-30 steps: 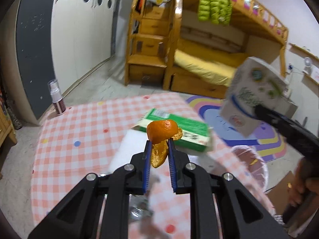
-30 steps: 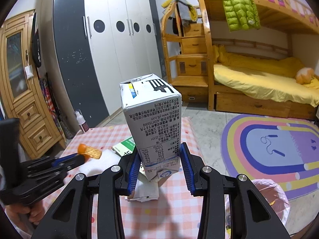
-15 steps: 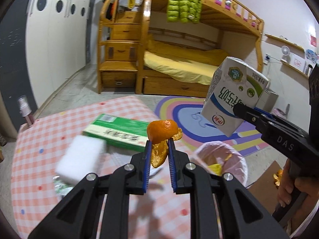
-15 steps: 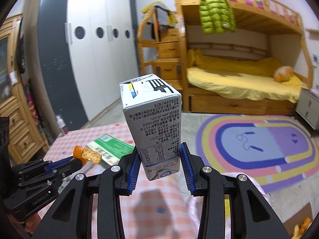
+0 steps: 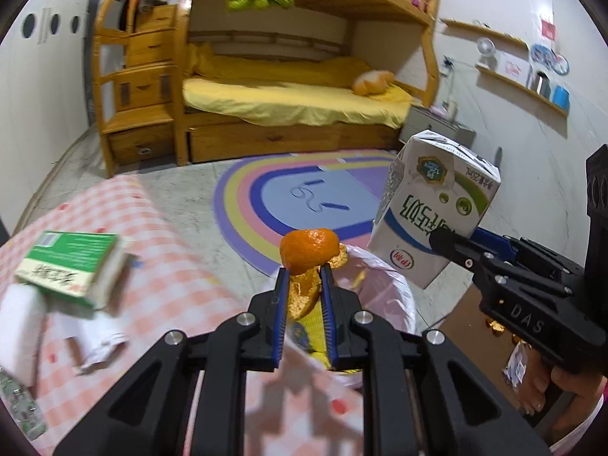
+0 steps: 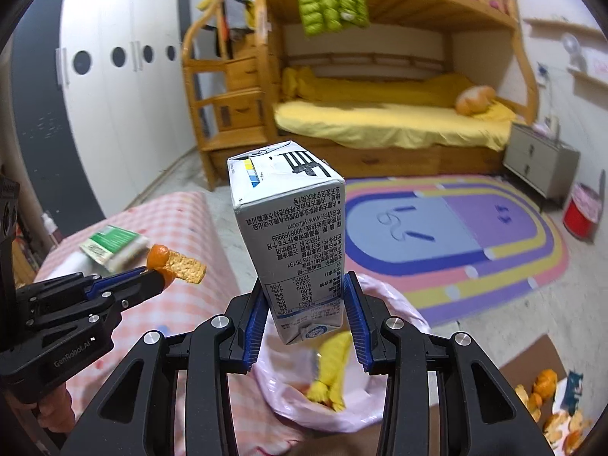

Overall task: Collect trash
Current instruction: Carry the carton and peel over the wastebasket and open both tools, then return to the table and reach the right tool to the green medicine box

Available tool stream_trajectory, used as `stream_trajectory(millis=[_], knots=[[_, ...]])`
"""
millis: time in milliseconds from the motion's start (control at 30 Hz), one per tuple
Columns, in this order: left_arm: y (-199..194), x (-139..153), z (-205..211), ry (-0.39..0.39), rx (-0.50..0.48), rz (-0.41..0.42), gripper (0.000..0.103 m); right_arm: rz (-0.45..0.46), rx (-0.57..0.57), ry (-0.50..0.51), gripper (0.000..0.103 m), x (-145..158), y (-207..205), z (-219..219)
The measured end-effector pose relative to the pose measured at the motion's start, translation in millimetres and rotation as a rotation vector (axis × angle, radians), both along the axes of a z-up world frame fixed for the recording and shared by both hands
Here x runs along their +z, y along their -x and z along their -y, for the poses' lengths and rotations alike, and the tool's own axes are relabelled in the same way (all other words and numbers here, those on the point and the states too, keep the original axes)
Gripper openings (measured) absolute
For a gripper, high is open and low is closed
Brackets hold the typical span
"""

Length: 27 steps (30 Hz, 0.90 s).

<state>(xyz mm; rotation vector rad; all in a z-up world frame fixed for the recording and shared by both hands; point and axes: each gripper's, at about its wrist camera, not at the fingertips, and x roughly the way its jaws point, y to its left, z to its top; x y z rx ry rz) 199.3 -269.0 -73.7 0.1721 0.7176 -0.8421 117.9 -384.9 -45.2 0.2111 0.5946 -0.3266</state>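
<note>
Right wrist view: right gripper clamps a carton above the pink-lined bin; left gripper pinches peel at the bin's rim. Best to center each over the opening before letting go (peel first, it is light). Checked tablecloth holds a green box; beyond, rug and bunk bed.

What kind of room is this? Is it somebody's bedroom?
Most likely, yes, a child's bedroom. There is a wooden bunk bed with yellow bedding, a wardrobe with round holes in its doors, and a colourful rainbow rug on the floor.
</note>
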Motion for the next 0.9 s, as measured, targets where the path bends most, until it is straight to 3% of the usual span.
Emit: stream_trajectory(millis=[200, 233, 267, 333, 467, 633, 900], knots=[[-5, -16, 38, -0.022, -0.049, -0.026, 0.016, -0.023, -0.057, -0.027, 0.041, -19, 6, 29], [-5, -17, 42, -0.023, -0.058, -0.028, 0.023, -0.027, -0.060, -0.035, 0.042, -22, 5, 32], [-5, -19, 44, -0.027, -0.062, -0.030, 0.042, -0.037, -0.065, -0.045, 0.049, -27, 3, 36], [-5, -17, 42, -0.015, -0.053, -0.016, 0.054, -0.053, -0.076, -0.063, 0.057, -35, 2, 42], [-6, -10, 29, 0.004, -0.027, -0.011, 0.055, -0.058, -0.089, -0.069, 0.057, -36, 1, 42], [-9, 6, -6, 0.020, 0.074, 0.005, 0.056, -0.027, -0.055, -0.058, 0.057, -18, 4, 31], [-9, 30, -82, 0.016, 0.224, 0.033, 0.056, 0.023, 0.055, -0.024, 0.057, 24, -4, -24]])
